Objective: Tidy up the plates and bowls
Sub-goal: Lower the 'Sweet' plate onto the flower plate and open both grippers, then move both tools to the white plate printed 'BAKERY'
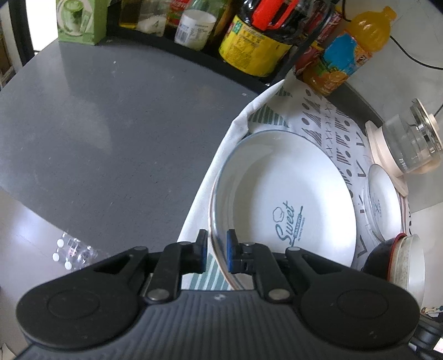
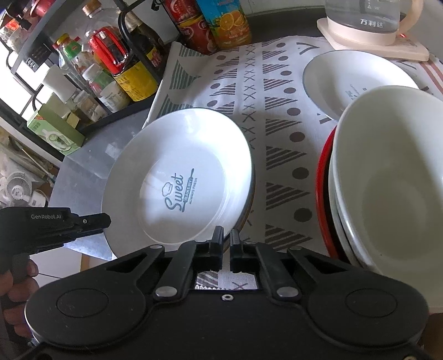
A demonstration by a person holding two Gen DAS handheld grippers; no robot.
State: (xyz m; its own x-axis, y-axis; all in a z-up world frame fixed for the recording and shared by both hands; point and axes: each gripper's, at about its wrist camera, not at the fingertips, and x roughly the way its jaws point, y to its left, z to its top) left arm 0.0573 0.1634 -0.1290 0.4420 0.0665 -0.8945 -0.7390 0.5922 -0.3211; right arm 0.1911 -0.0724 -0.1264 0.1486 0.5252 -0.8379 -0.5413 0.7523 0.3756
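- Left gripper (image 1: pixel 216 250) pinches the near rim of the large plate (image 1: pixel 290 202), printed "Sweet Bakery", tilted over the patterned cloth (image 1: pixel 326 116).
- Right gripper (image 2: pixel 226 250), jaws nearly together, holds nothing, just beside that plate's rim.
- Bare grey tabletop (image 1: pixel 110 124) lies left; stacked bowls (image 2: pixel 387 180) crowd the right.

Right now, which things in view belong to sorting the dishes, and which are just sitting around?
Job:
large Sweet Bakery plate, pinched by both the left gripper and the right gripper
small plate
stacked bowls

Bystanders:
patterned cloth
kettle
juice bottle
sauce bottles
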